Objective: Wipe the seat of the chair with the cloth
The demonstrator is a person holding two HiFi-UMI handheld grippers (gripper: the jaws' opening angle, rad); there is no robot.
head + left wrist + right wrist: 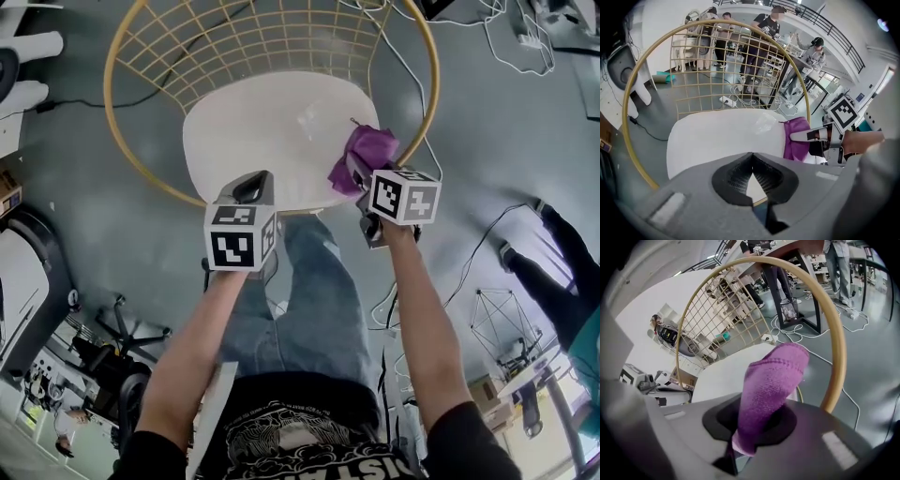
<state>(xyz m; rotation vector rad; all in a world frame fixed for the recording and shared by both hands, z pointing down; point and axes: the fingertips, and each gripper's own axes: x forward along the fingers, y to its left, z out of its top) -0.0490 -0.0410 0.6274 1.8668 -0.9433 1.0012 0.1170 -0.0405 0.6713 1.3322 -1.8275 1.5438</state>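
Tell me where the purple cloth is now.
In the head view, the purple cloth is clamped in the right gripper, over the right edge of the white seat.

Even bright daylight, fisheye-warped edges

2 bare forearms reach forward, side by side. Left gripper (251,187): jaws meet at the tips, nothing between. Right gripper (360,172): jaws clamped on purple cloth (771,380).
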